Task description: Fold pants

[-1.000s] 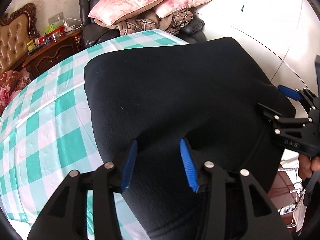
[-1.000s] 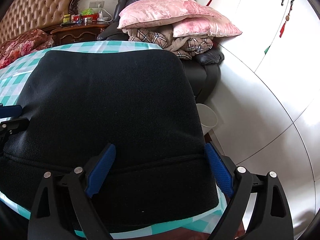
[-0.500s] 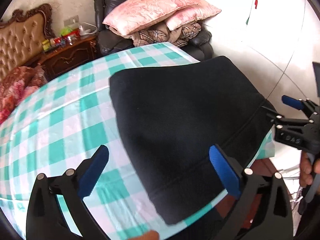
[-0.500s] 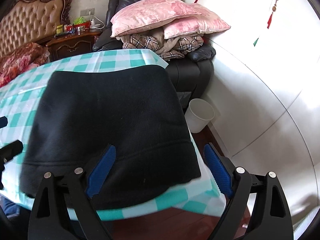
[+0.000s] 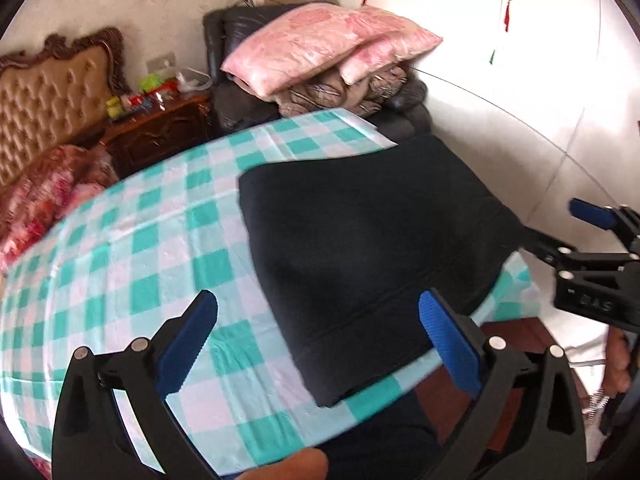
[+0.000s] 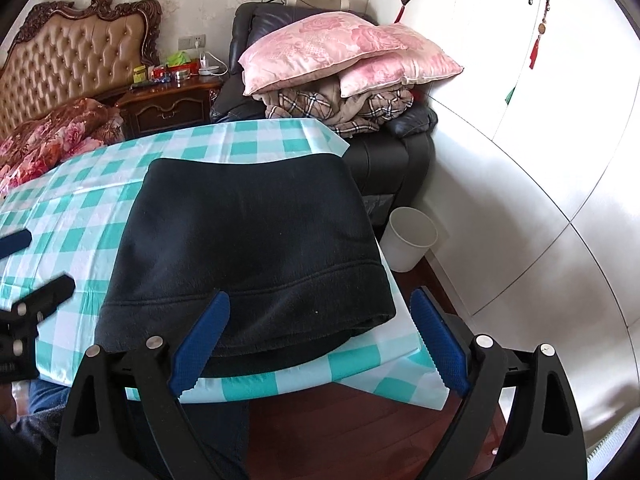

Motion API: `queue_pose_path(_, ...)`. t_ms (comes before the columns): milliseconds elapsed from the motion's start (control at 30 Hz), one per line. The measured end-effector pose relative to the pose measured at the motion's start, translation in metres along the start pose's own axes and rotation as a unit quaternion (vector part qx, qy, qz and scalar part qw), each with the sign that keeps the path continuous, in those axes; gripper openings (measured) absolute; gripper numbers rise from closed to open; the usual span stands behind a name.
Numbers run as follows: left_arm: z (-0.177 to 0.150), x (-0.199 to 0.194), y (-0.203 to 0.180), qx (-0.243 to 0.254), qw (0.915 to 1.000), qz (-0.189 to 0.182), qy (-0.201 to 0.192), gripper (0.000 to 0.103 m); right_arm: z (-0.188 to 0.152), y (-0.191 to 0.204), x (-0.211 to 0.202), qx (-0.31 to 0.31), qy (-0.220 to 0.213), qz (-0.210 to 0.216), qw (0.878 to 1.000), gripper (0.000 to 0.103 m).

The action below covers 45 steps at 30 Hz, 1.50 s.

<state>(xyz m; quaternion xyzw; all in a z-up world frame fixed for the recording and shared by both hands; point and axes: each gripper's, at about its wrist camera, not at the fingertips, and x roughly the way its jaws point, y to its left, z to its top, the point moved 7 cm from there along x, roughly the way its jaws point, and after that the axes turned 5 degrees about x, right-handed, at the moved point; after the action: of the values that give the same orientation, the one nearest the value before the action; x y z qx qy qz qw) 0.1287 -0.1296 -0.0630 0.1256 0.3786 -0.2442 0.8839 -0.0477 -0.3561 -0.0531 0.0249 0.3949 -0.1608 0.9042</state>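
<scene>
Pants (image 5: 372,248) lie folded into a compact black rectangle on the table (image 5: 132,264), on its teal-and-white checked cloth, at the end nearest the white wardrobe (image 6: 540,92); one edge of the fold runs right along the table's near edge and, in the right wrist view, a lower layer sticks out slightly under the stitched band; nothing is holding them.

Our left gripper (image 5: 320,340) hangs above the near table edge, jaws wide apart, blue pads (image 5: 448,336) clear of the fabric; one pad sits over the checked cloth, the other over the corner of the fold; left view is motion-blurred.

Our right gripper (image 6: 316,340) sits just off the near edge of the fold, jaws also wide apart, gripping nothing; one pad overlaps the band in view but we cannot tell whether it touches.

Each gripper shows in the other's view, at the frame side, spread open.

Beyond the table: black leather armchair (image 6: 400,148) stacked with two pink pillows (image 6: 328,48) over a plaid blanket (image 6: 312,106); dark wooden nightstand (image 6: 168,104) with small clutter on top; tufted headboard (image 6: 76,56) and a red floral quilt (image 6: 52,132); white bin (image 6: 410,236) on the wood floor just beside the armchair.
</scene>
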Motion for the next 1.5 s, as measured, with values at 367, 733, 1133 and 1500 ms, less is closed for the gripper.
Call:
queue_pose_path(367, 0.0012, 0.0003, -0.006, 0.009, 1.0, -0.003, 0.001, 0.101, 0.0046, -0.0008, 0.0034, 0.003, 0.0, 0.001, 1.0, 0.088)
queue_pose_path(733, 0.0011, 0.0003, -0.0067, 0.009, 1.0, -0.003, 0.002, 0.101, 0.0048, -0.0044, 0.0058, 0.007, 0.002, -0.001, 1.0, 0.088)
queue_pose_path(1133, 0.0014, 0.0008, -0.0059, 0.009, 1.0, -0.003, 0.002, 0.101, 0.0033, -0.0036, 0.0066, 0.006, 0.003, 0.0, 1.0, 0.088)
queue_pose_path(1500, 0.0015, 0.0005, -0.006, 0.009, 1.0, -0.003, 0.002, 0.101, 0.0019, -0.0027, 0.0085, 0.006, 0.005, 0.001, 1.0, 0.088)
